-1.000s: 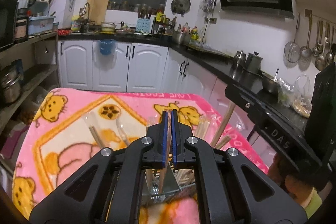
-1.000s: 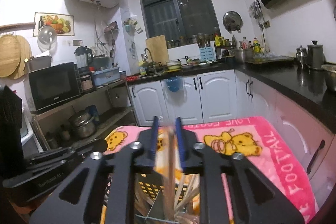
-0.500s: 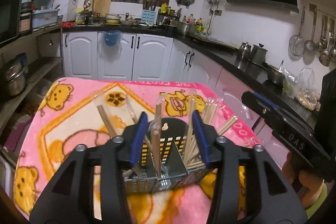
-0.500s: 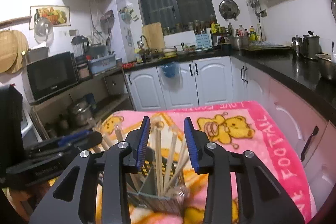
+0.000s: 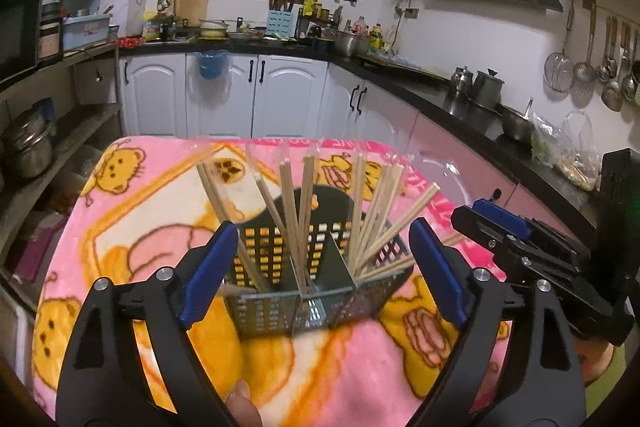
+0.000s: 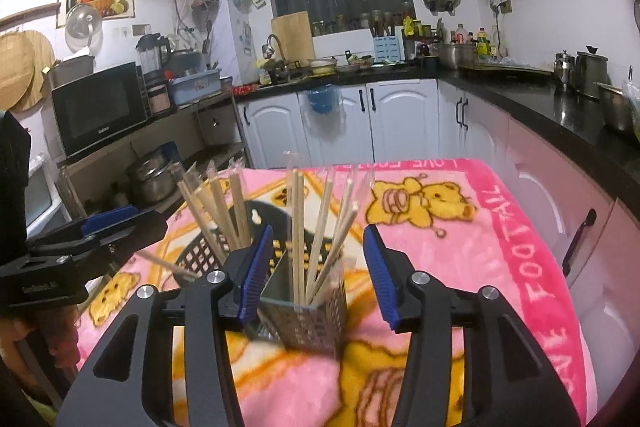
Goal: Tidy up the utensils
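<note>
A black mesh utensil caddy (image 5: 280, 291) with metal dividers stands on the pink bear blanket (image 5: 132, 211). Several wooden chopsticks (image 5: 298, 211), some in clear sleeves, stand upright in its compartments. My left gripper (image 5: 320, 267) is open and empty, just in front of the caddy, its blue pads wide on either side. My right gripper (image 6: 316, 271) is open and empty, close before the caddy (image 6: 308, 311) and its chopsticks (image 6: 296, 227). Each gripper shows in the other's view: the right one (image 5: 516, 243), the left one (image 6: 92, 231).
The blanket covers a small table in a kitchen. White cabinets (image 5: 224, 95) stand behind, a black counter (image 5: 460, 103) with pots on the right, and shelves with pots and a microwave (image 6: 100, 107) on the left. A person's finger (image 5: 240, 403) shows at the bottom.
Both grippers have opened and let go of the chopsticks they held over the caddy. Both have drawn back from the caddy, which now shows in full.
</note>
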Action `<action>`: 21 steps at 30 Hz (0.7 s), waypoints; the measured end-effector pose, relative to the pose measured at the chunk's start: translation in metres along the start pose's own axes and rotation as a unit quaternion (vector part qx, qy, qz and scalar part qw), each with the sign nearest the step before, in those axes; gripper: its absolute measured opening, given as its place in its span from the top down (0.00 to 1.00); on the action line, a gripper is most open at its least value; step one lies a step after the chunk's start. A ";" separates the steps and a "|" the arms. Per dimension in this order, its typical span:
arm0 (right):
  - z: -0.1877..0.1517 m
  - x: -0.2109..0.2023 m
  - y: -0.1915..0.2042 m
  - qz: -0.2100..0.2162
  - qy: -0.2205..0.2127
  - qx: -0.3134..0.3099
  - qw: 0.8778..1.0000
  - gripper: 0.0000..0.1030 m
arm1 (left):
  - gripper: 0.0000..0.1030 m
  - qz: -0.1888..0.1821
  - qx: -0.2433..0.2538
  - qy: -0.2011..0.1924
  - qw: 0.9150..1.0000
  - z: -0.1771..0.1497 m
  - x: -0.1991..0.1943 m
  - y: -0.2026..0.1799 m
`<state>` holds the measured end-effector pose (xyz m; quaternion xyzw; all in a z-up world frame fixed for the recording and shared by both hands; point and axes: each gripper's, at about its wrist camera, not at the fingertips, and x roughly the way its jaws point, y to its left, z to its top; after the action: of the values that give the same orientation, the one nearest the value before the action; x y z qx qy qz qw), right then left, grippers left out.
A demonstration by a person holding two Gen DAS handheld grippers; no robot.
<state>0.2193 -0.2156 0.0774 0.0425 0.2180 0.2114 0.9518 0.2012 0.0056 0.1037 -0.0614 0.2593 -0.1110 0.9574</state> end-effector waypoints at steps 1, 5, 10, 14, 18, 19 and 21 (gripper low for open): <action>-0.003 -0.002 0.001 0.001 0.002 -0.001 1.000 0.52 | 0.20 0.001 0.001 0.001 1.000 -0.003 -0.002 0.000; -0.010 -0.009 0.003 0.003 0.007 -0.004 1.000 0.47 | 0.12 -0.001 0.000 0.005 1.000 -0.013 -0.009 0.000; -0.023 -0.021 0.008 0.004 0.013 -0.009 1.000 0.40 | 0.11 0.004 0.005 0.009 1.000 -0.030 -0.018 -0.003; -0.037 -0.027 0.013 0.006 0.021 -0.015 1.000 0.32 | 0.11 0.008 -0.003 0.021 1.000 -0.045 -0.022 0.000; -0.049 -0.031 0.019 0.006 0.030 -0.018 0.999 0.27 | 0.10 0.016 -0.011 0.031 0.999 -0.059 -0.023 0.002; -0.052 -0.031 0.019 0.008 0.031 -0.017 0.999 0.26 | 0.10 0.020 -0.013 0.034 0.999 -0.063 -0.023 0.003; -0.059 -0.031 0.022 0.006 0.036 -0.015 0.999 0.24 | 0.10 0.024 -0.015 0.040 0.999 -0.068 -0.023 0.004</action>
<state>0.1604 -0.2096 0.0405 0.0216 0.2483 0.2222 0.9426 0.1484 0.0108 0.0557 -0.0651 0.2999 -0.0867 0.9478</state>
